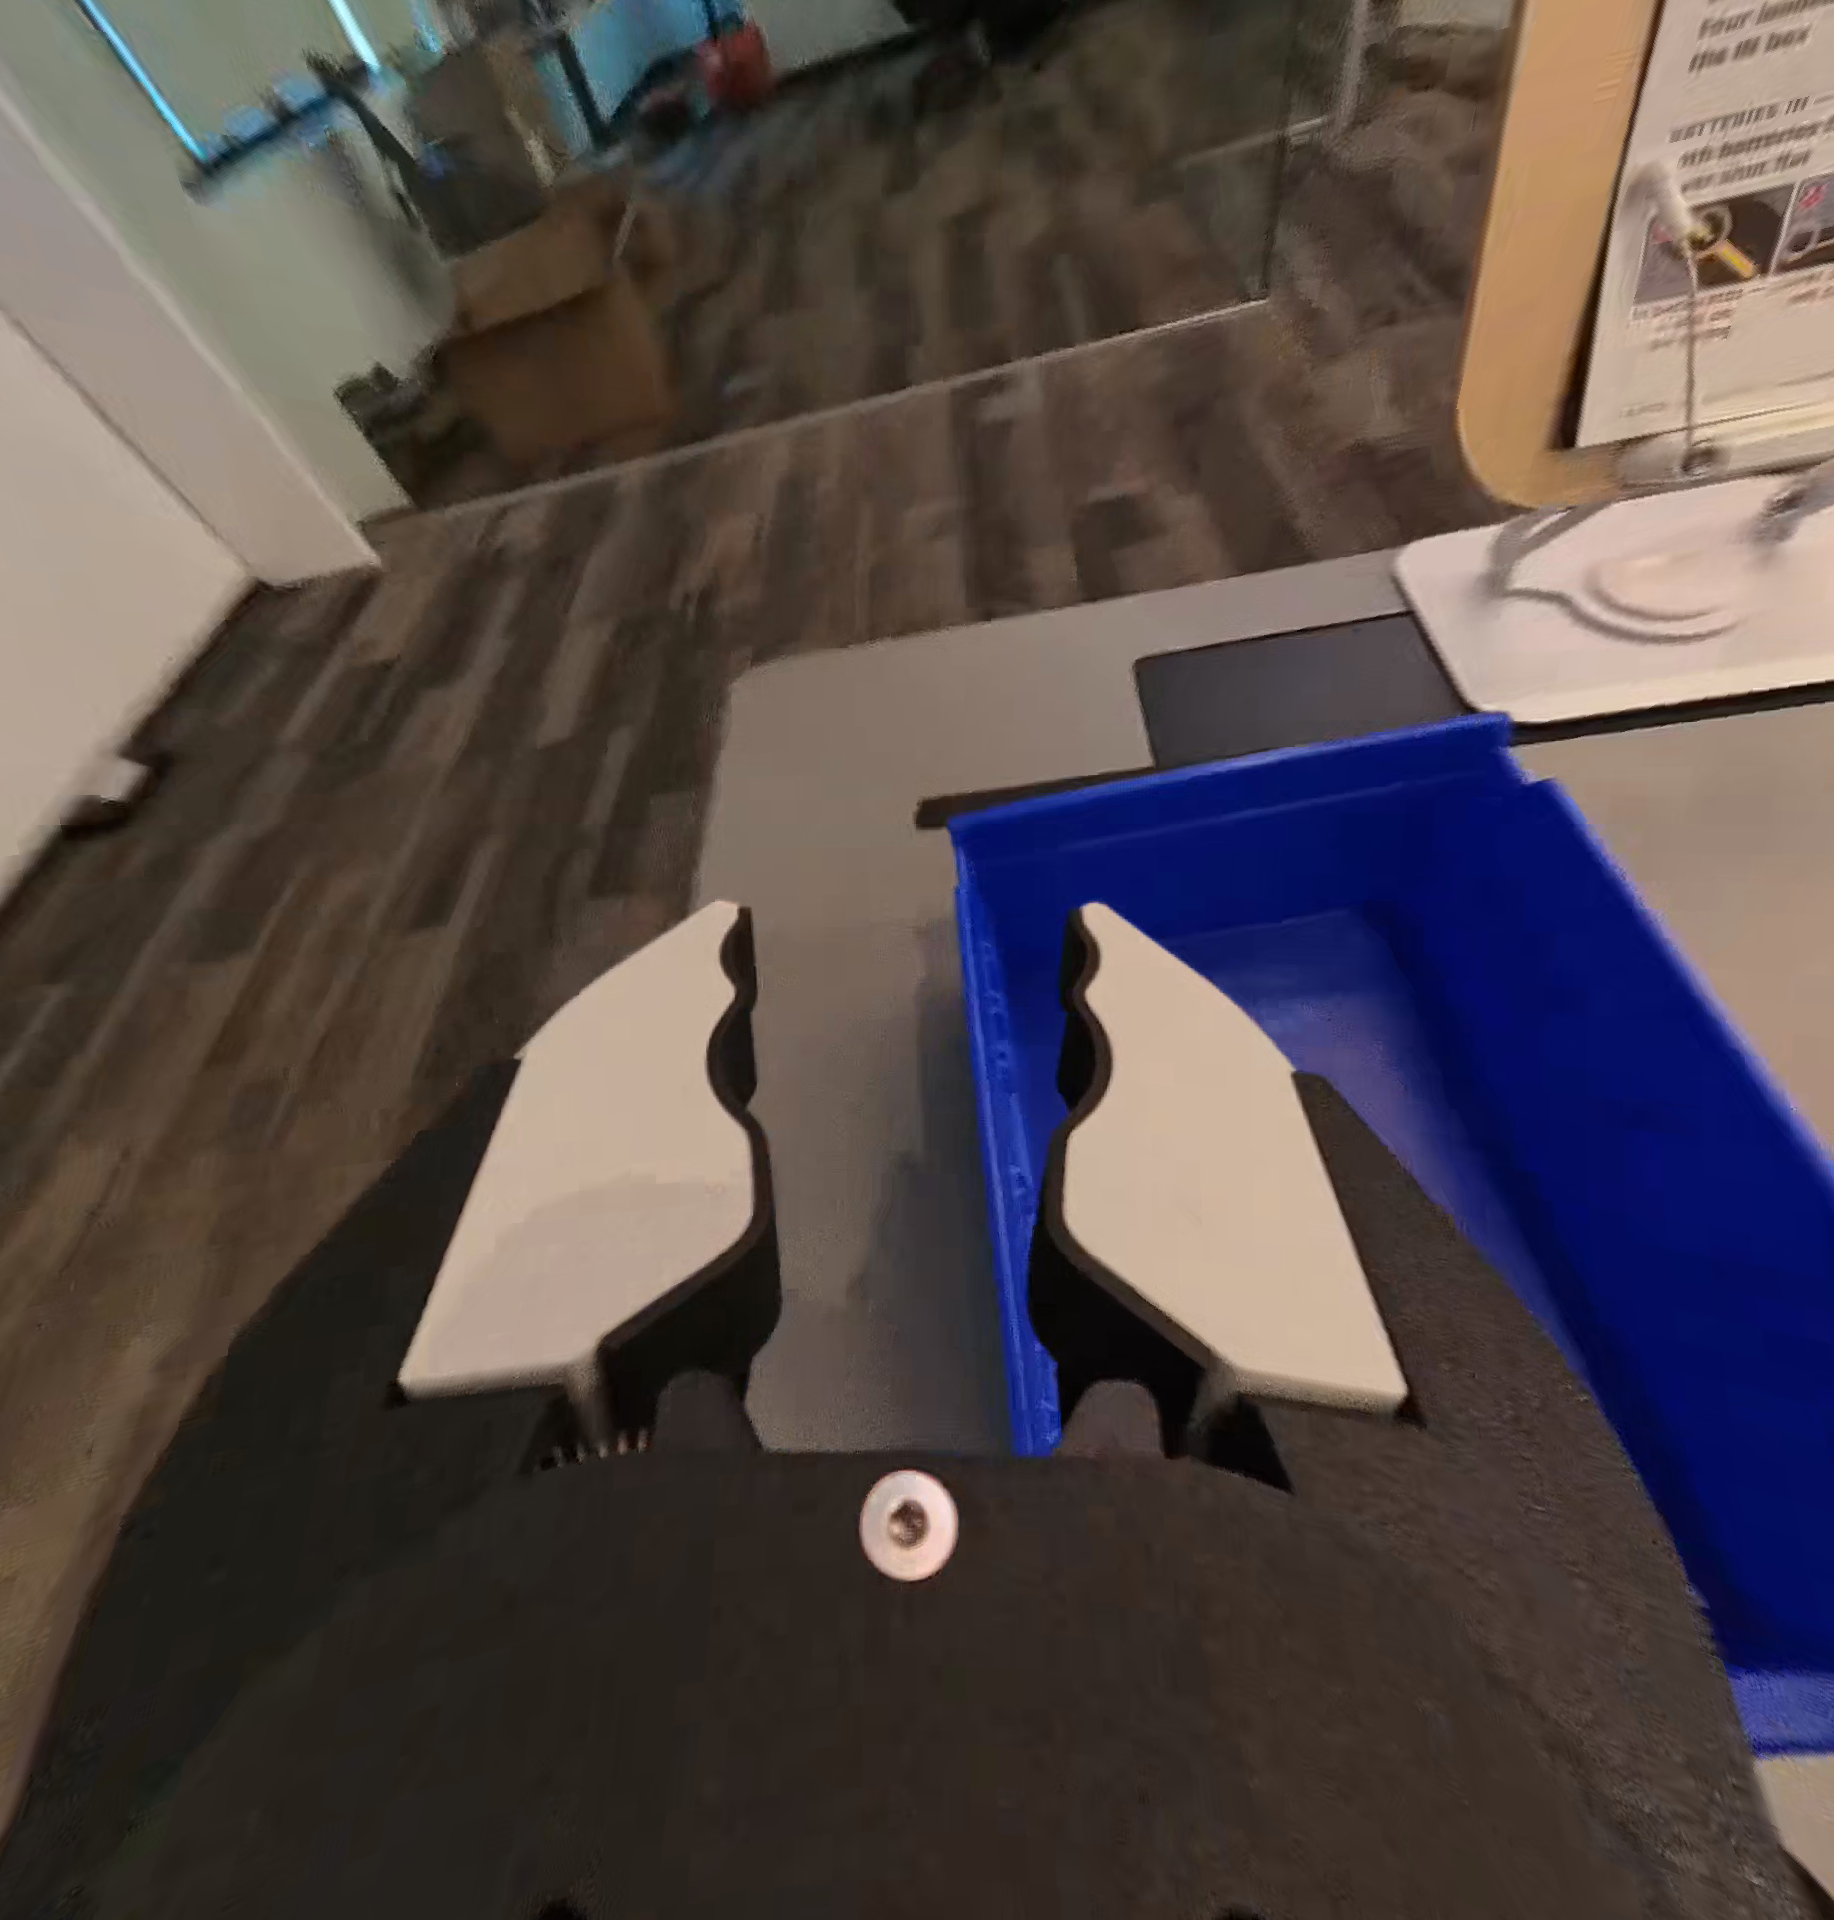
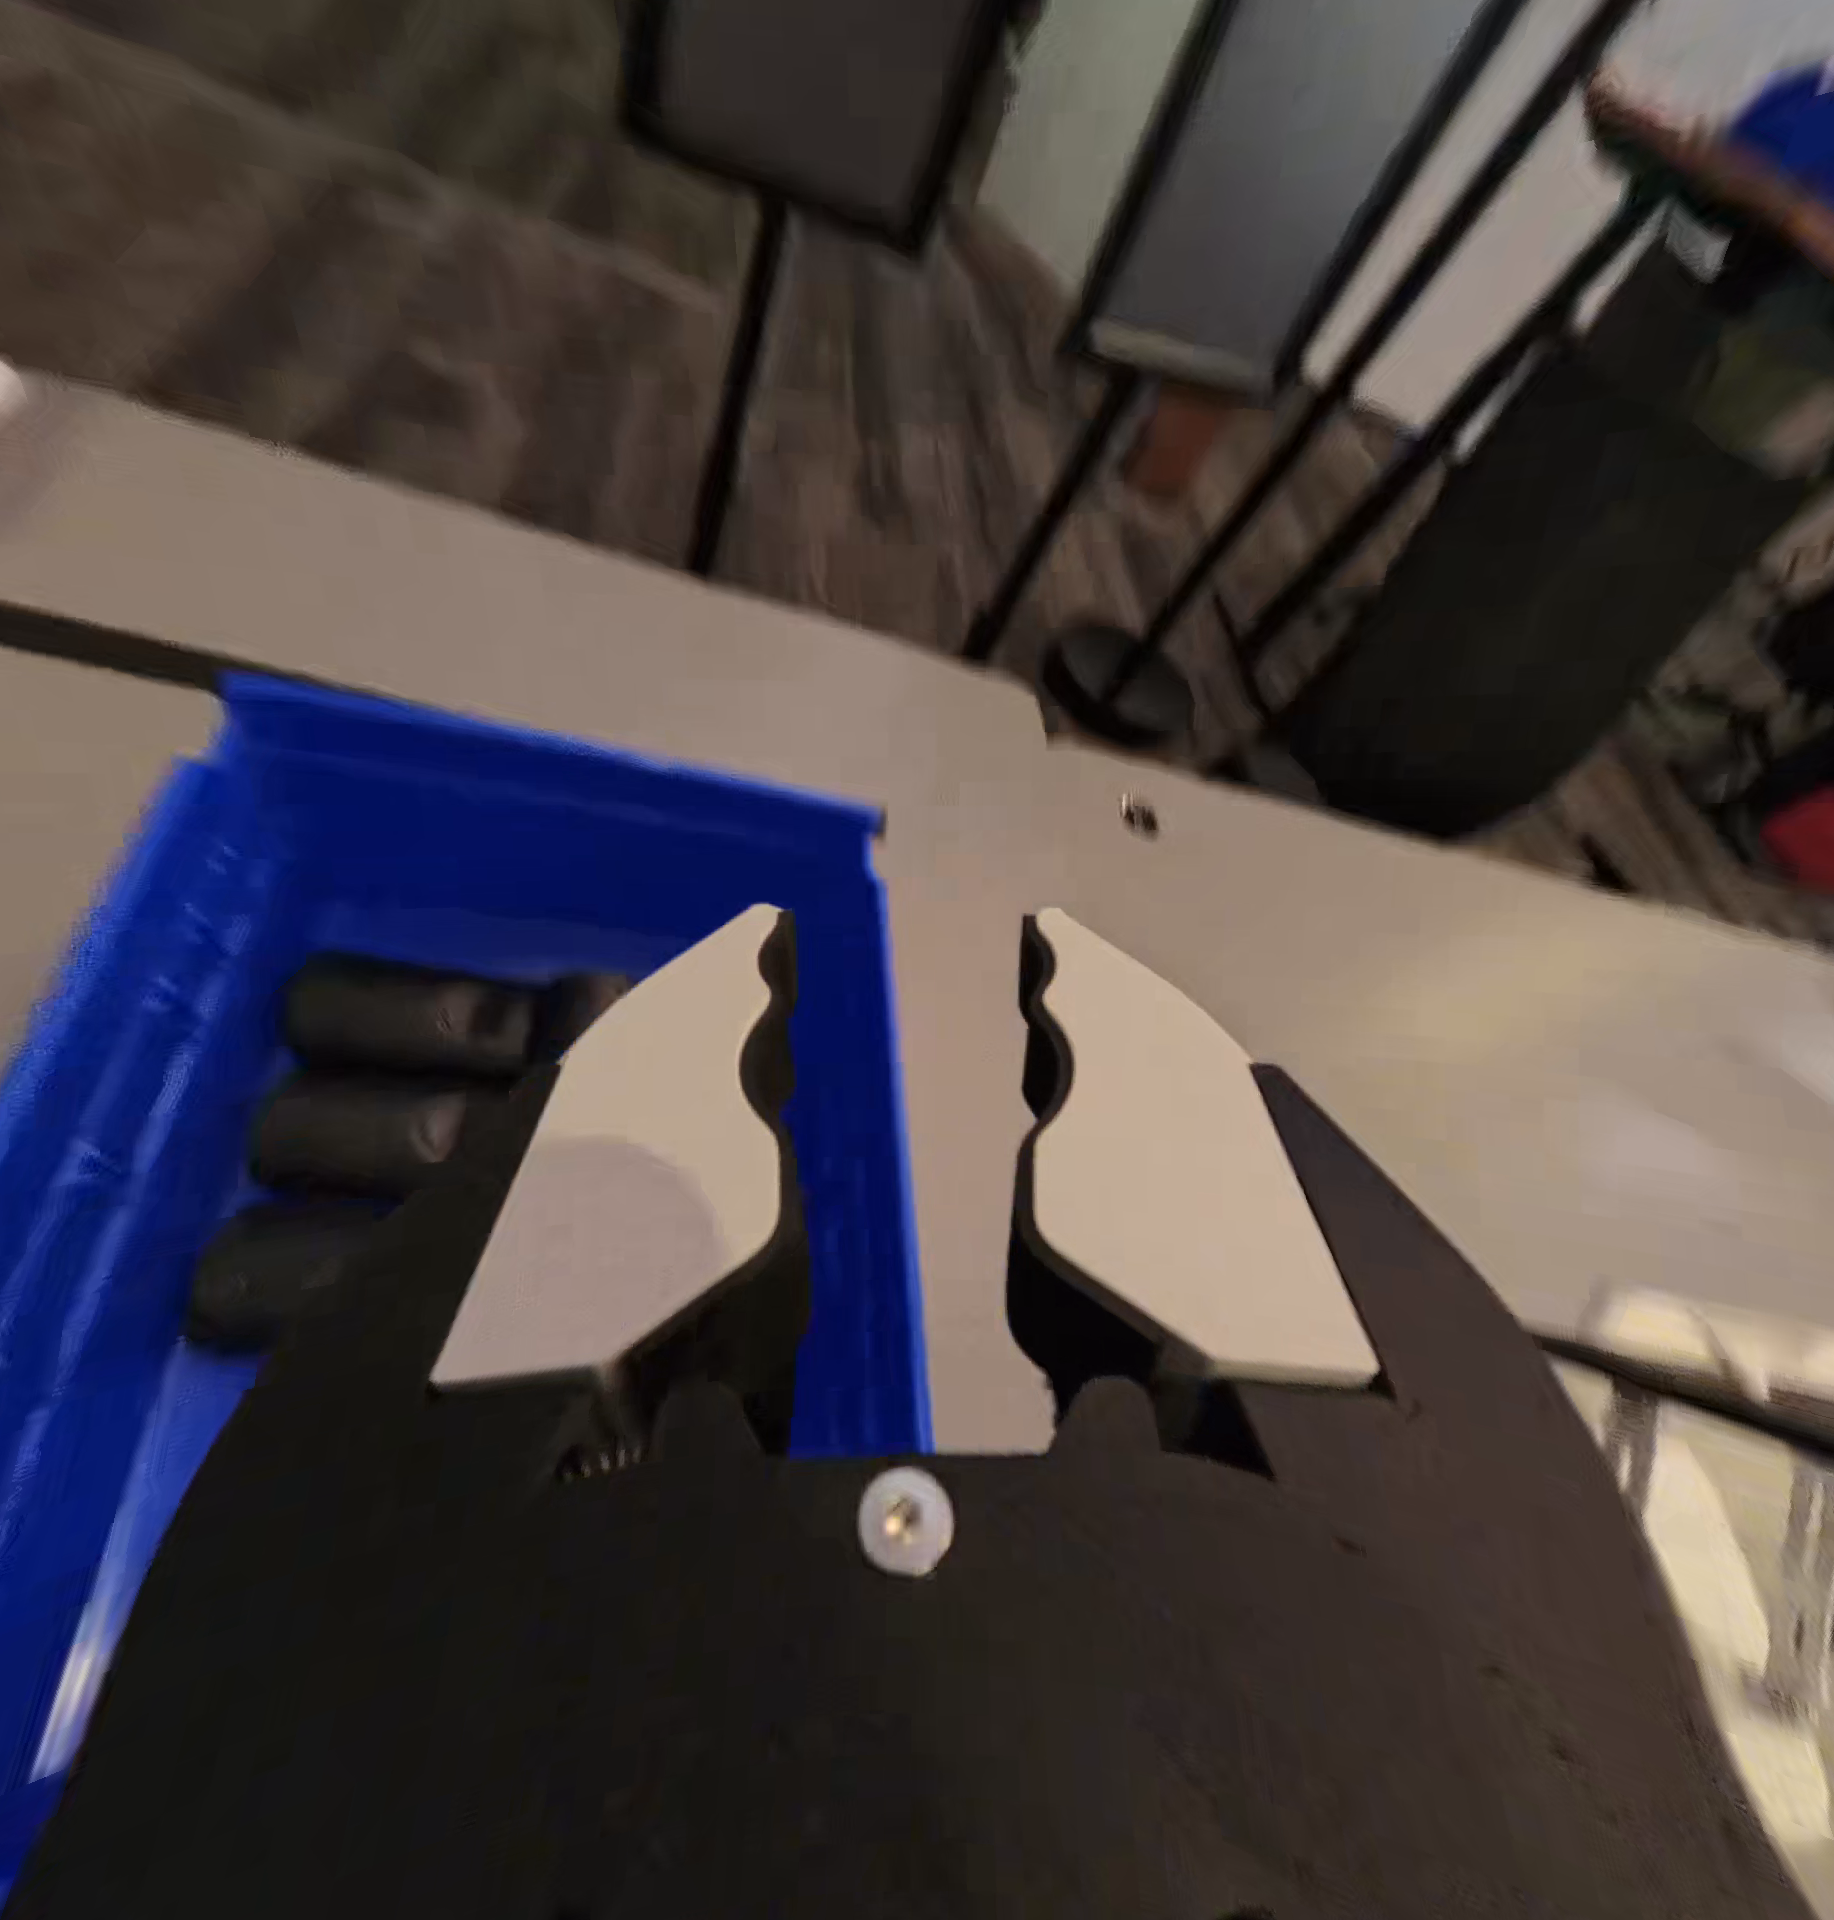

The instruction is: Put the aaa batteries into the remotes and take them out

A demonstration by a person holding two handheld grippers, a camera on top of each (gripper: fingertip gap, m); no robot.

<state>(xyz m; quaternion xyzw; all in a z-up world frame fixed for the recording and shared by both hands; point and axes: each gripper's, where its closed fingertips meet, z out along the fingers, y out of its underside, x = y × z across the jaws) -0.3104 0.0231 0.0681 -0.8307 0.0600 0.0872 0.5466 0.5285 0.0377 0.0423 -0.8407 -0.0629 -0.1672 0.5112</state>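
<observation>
The blue bin (image 1: 1578, 1091) serves as the landmark. A printed sheet (image 1: 1744, 208) with text and small photos stands upright behind the bin in the left wrist view, leaning in a tan curved frame (image 1: 1536, 260); its writing is blurred. No brand marks can be made out on anything else.

The bin sits on a grey table (image 1: 840, 779). Behind it lies a dark flat pad (image 1: 1297, 696), and behind that a white base plate (image 1: 1619, 623) under the sheet. Beyond the table's far edge is a floor of dark wood-look planks (image 1: 425, 831), with a white wall to the bin's left and a cardboard box (image 1: 560, 322) far behind it.

The left gripper (image 1: 908, 920) is spread and holds nothing; its right finger hangs over the bin's near-left wall, its left finger over bare table beside the bin.

In the right wrist view the same bin (image 2: 477, 831) holds three dark cylinders lying side by side, the batteries (image 2: 404, 1013), at its far end; motion blur hides their markings. The right gripper (image 2: 908, 920) is also spread and empty, its left finger over the bin's inside, its right finger over the table (image 2: 1308, 987) beside the bin. No remote can be made out in either view. Behind the table stand black metal frames (image 2: 1308, 312) on the same plank floor.
</observation>
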